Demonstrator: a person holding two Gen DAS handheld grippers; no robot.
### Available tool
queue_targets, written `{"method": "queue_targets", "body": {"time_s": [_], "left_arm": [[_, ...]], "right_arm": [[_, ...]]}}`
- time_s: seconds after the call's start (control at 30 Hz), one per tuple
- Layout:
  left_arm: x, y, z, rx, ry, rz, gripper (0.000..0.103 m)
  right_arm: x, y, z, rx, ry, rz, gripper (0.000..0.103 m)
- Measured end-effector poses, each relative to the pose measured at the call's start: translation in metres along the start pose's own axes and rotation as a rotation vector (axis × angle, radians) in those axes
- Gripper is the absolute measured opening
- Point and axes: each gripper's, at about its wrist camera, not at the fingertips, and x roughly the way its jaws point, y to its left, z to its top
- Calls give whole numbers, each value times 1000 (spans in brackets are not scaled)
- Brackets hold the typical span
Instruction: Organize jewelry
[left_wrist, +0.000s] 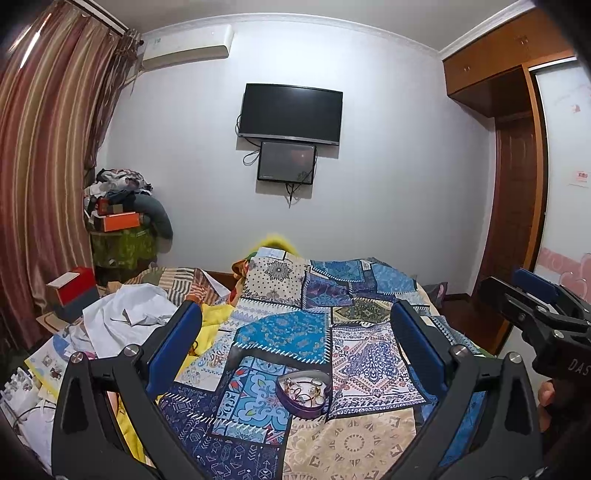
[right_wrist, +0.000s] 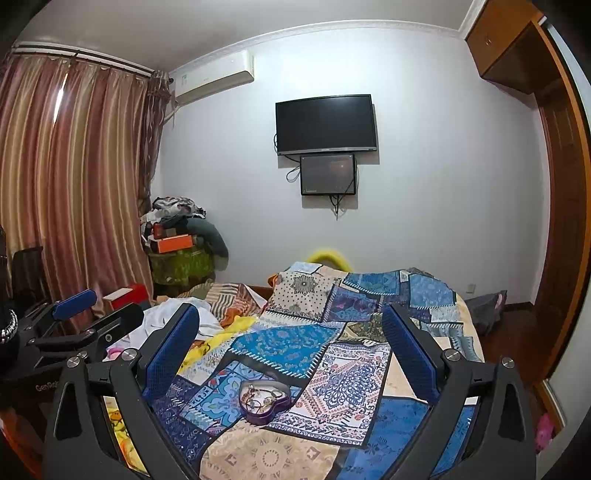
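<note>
A purple heart-shaped box lies open on the patchwork bedspread, holding several rings and small jewelry pieces. My left gripper hangs above and short of it, its blue-padded jaws wide open and empty. The same heart-shaped box shows in the right wrist view, below and between the wide-open, empty jaws of my right gripper. Each gripper appears at the edge of the other's view: the right gripper on the right, the left gripper on the left.
White cloth, a yellow blanket and papers clutter the bed's left side, with a red-and-white box beyond. A pile of clothes and boxes stands in the corner by the curtain. A wooden wardrobe lines the right wall.
</note>
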Motion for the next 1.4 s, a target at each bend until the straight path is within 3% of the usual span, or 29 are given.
{"method": "queue_targets", "body": {"time_s": [1.4], "left_arm": [[4, 7, -1, -20, 0, -23, 102]], "right_arm": [[3, -2, 3, 4, 18, 1, 99]]}}
